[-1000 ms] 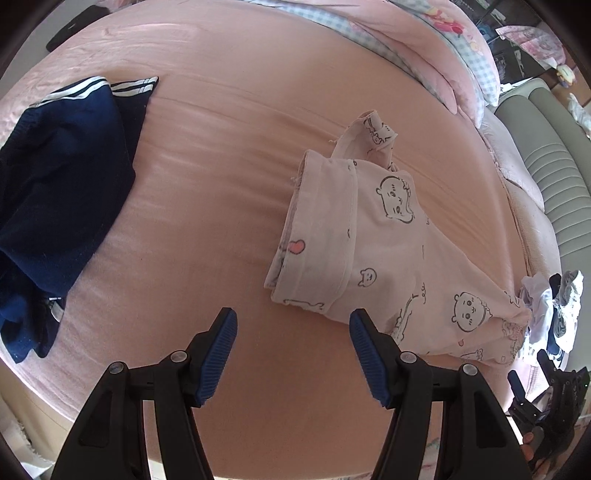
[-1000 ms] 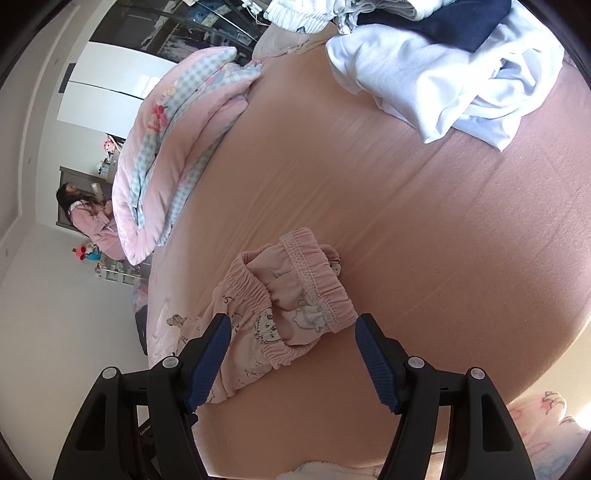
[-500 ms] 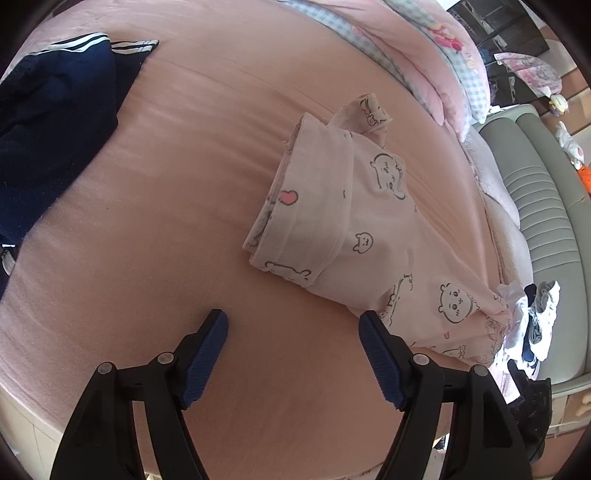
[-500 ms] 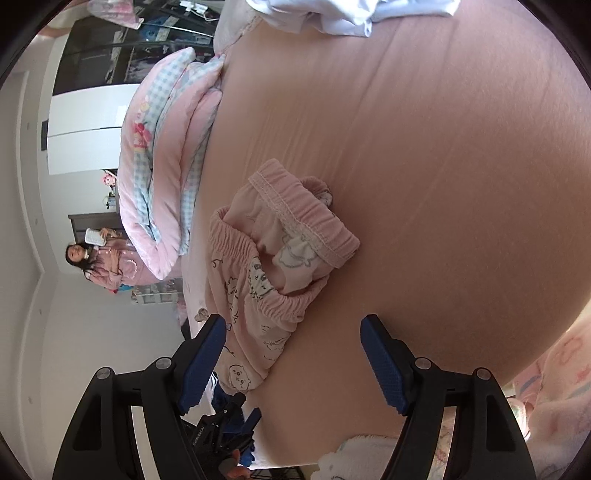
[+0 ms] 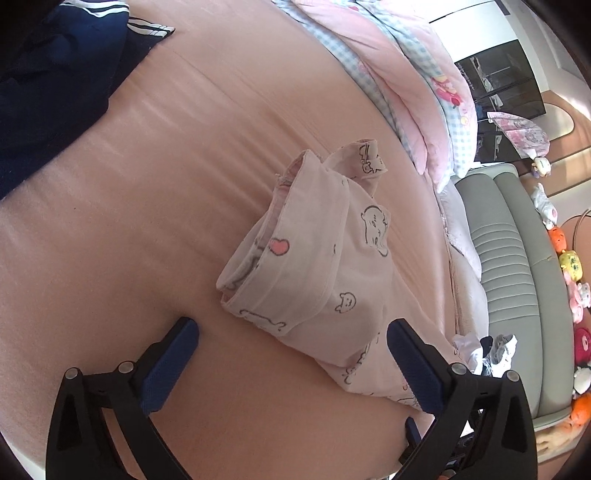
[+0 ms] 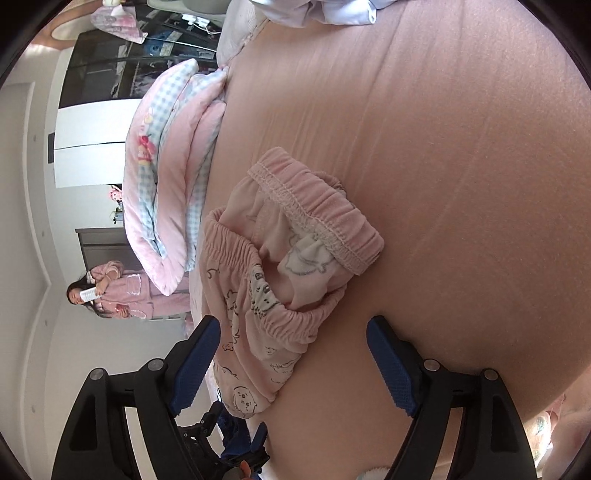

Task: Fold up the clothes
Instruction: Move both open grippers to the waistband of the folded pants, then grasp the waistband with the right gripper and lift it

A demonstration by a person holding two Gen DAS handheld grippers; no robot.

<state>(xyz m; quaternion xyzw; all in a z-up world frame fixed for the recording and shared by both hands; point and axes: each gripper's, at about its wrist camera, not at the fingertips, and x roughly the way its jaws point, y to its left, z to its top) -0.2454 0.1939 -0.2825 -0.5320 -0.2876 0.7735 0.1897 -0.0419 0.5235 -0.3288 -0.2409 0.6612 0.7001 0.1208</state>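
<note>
Pink pyjama trousers with cartoon prints lie crumpled on the pink bed sheet. The left wrist view shows their leg cuffs [image 5: 317,254], turned up. The right wrist view shows their gathered elastic waistband [image 6: 295,254]. My left gripper [image 5: 291,365] is open and empty, low over the sheet just short of the cuff end. My right gripper [image 6: 291,362] is open and empty, just short of the waistband end. The other gripper shows at the bottom of the right wrist view [image 6: 229,446].
A navy garment with white stripes [image 5: 62,88] lies at the bed's upper left. A folded pink and blue checked quilt [image 5: 413,85] lies along the far side, also in the right wrist view [image 6: 166,184]. White clothes [image 6: 317,11] are piled beyond. A grey sofa [image 5: 517,280] and a person [image 6: 110,291] are alongside.
Both grippers have moved closer to the trousers, which now fill more of each view. Both stayed open. The trousers have not moved.
</note>
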